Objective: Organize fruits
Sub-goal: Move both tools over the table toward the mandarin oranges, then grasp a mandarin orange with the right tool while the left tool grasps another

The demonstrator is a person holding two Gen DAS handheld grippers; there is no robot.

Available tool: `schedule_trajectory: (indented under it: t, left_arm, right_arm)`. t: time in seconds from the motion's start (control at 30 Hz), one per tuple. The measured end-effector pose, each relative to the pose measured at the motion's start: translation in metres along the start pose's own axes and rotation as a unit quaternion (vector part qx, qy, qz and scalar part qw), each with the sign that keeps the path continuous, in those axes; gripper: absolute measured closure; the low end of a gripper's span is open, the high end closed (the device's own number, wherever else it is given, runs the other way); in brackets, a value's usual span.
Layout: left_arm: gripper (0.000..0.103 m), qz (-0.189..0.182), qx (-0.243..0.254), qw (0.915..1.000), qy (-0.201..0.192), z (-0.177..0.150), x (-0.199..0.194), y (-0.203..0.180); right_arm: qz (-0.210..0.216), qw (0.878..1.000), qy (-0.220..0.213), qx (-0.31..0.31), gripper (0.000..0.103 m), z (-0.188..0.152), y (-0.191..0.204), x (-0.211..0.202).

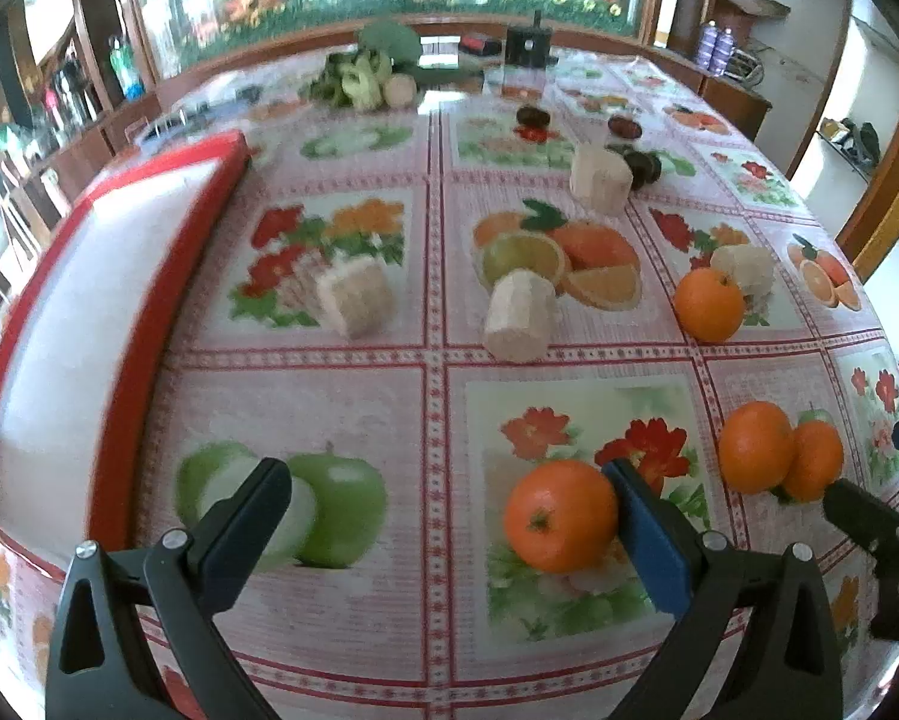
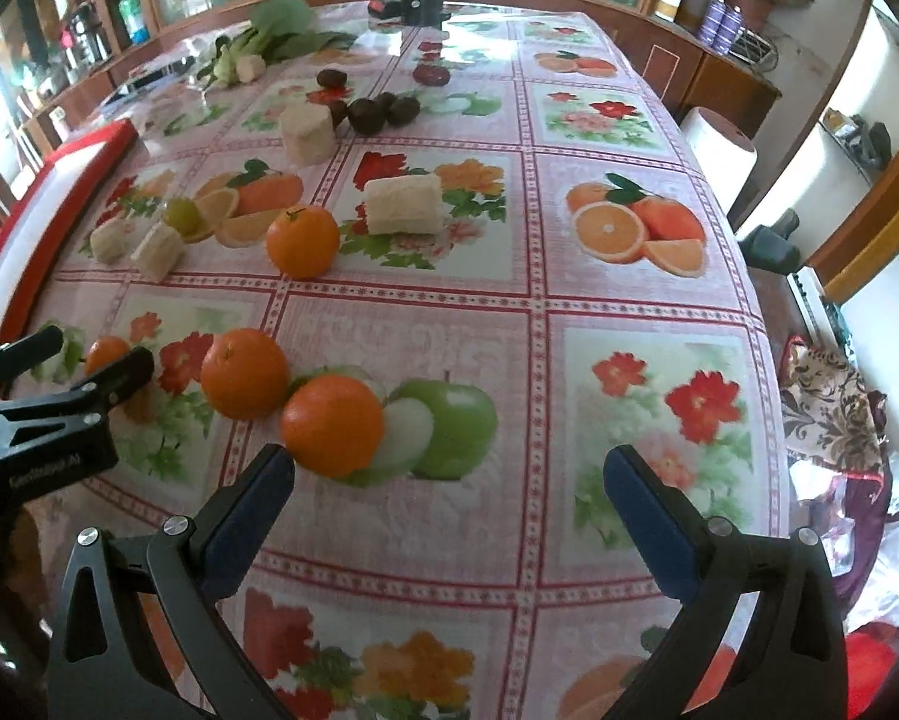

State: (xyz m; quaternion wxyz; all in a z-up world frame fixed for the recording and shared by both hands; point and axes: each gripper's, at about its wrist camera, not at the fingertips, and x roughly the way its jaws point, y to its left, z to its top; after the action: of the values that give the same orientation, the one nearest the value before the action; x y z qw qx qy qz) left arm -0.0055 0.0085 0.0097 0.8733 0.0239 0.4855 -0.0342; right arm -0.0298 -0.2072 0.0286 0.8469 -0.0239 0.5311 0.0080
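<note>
I can't make out the blurred greens (image 1: pixel 359 75) at the table's far end. The red tray (image 1: pixel 59 312) runs off my left edge.

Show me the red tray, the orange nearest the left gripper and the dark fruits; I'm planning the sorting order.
red tray (image 1: pixel 131 324), left wrist view, on its red rim.
nearest orange (image 1: pixel 560 516), left wrist view, on its peel's middle.
dark fruits (image 2: pixel 368 115), right wrist view, on the middle fruit.

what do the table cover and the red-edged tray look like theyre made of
Fruit-and-flower printed table cover: probably wipe-clean vinyl or oilcloth, since it shows a glossy sheen with window glare. Red-rimmed white rectangular tray: likely smooth moulded plastic, though blur leaves this uncertain.
</note>
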Motion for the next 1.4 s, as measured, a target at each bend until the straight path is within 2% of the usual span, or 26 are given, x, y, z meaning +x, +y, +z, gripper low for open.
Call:
schedule_trajectory:
  t: [0.23,0.33,0.43,0.67,0.73,0.87,0.93,0.97,1.0,1.03,1.2,1.4]
  left_arm:
    - [0.000,0.009,0.046,0.9988,-0.018,-0.003,-0.019,0.010]
    - [0.000,-0.005,0.060,0.9979,-0.024,-0.004,-0.028,0.017]
    - [0.000,-0.024,0.076,0.9967,-0.017,-0.009,-0.032,0.021]
    - [0.000,-0.039,0.079,0.9961,0.001,-0.017,-0.031,0.022]
    - [0.000,-0.042,0.082,0.9958,0.003,-0.019,-0.032,0.020]
    - [0.000,-0.048,0.090,0.9948,0.003,-0.022,-0.034,0.014]
    - [0.000,-0.053,0.089,0.9946,0.008,-0.022,-0.034,0.011]
    - [0.000,-0.056,0.088,0.9945,0.011,-0.022,-0.033,0.009]
    - [0.000,-0.059,0.088,0.9943,0.014,-0.021,-0.033,0.007]
    - [0.000,-0.064,0.088,0.9939,0.017,-0.020,-0.033,0.005]
    - [0.000,-0.102,0.090,0.9907,0.010,-0.013,-0.038,-0.012]
    - [0.000,-0.132,0.125,0.9833,0.009,-0.001,-0.037,-0.051]
  right_arm:
    - [0.016,1.000,-0.010,-0.011,0.000,0.001,0.002,-0.007]
    - [0.029,0.999,-0.019,-0.028,0.000,0.000,0.006,-0.008]
    - [0.048,0.998,-0.023,-0.034,0.000,-0.001,0.009,-0.008]
    - [0.082,0.996,-0.017,-0.025,0.000,0.005,0.015,0.005]
    - [0.086,0.996,-0.014,-0.028,0.005,0.006,0.018,0.009]
    - [0.105,0.994,-0.001,-0.026,0.032,0.006,0.020,0.016]
    - [0.098,0.995,-0.007,-0.035,0.040,0.006,0.023,0.017]
    - [0.104,0.994,-0.009,-0.043,0.048,0.006,0.025,0.017]
    - [0.114,0.992,-0.012,-0.048,0.063,0.006,0.028,0.015]
    - [0.120,0.991,-0.013,-0.053,0.068,0.006,0.029,0.014]
    - [0.096,0.994,-0.032,-0.050,0.068,0.001,0.022,0.005]
    - [0.075,0.995,-0.038,-0.047,0.068,-0.007,0.003,-0.004]
